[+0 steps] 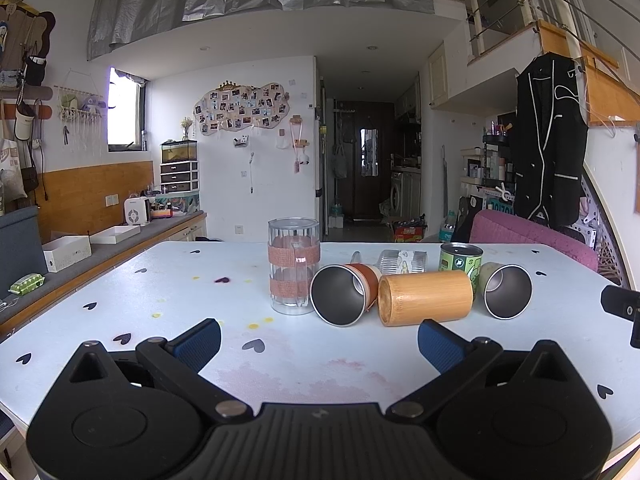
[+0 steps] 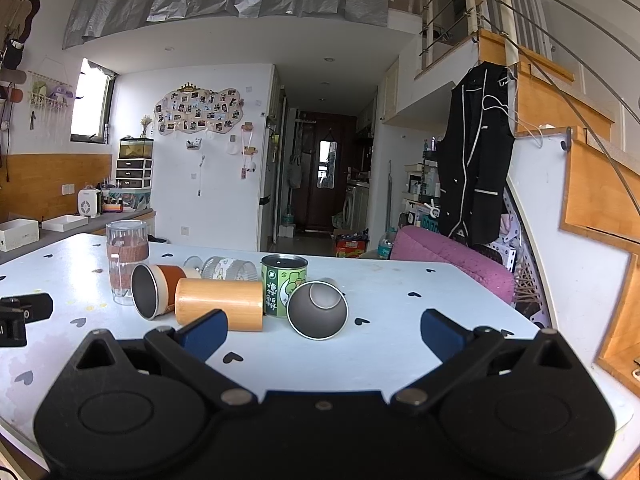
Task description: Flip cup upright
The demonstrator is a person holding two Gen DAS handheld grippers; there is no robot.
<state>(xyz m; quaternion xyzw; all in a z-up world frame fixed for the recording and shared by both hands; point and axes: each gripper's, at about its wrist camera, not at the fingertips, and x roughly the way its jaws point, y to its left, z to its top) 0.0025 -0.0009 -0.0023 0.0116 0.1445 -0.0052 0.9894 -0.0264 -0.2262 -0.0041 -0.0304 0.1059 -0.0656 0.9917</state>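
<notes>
Several cups lie on their sides on the white table (image 1: pixel 120 292): an orange steel-lined cup (image 1: pixel 344 294) (image 2: pixel 154 294), a bamboo cup (image 1: pixel 426 297) (image 2: pixel 219 305), a pale green steel-lined cup (image 1: pixel 506 290) (image 2: pixel 318 308), and a clear ribbed cup (image 1: pixel 402 261) (image 2: pixel 230 269) behind them. A tall clear glass with burlap bands (image 1: pixel 294 266) (image 2: pixel 126 262) and a green tin (image 1: pixel 460 266) (image 2: pixel 283 285) stand upright. My left gripper (image 1: pixel 320 340) is open and empty, in front of the orange cup. My right gripper (image 2: pixel 324 330) is open and empty, in front of the pale green cup.
The table (image 2: pixel 400 292) carries black heart marks and stains. A pink chair (image 2: pixel 452 260) stands at its far right edge. A grey counter with white boxes (image 1: pixel 68 252) runs along the left. The right gripper's body (image 1: pixel 622 312) shows at the left view's right edge.
</notes>
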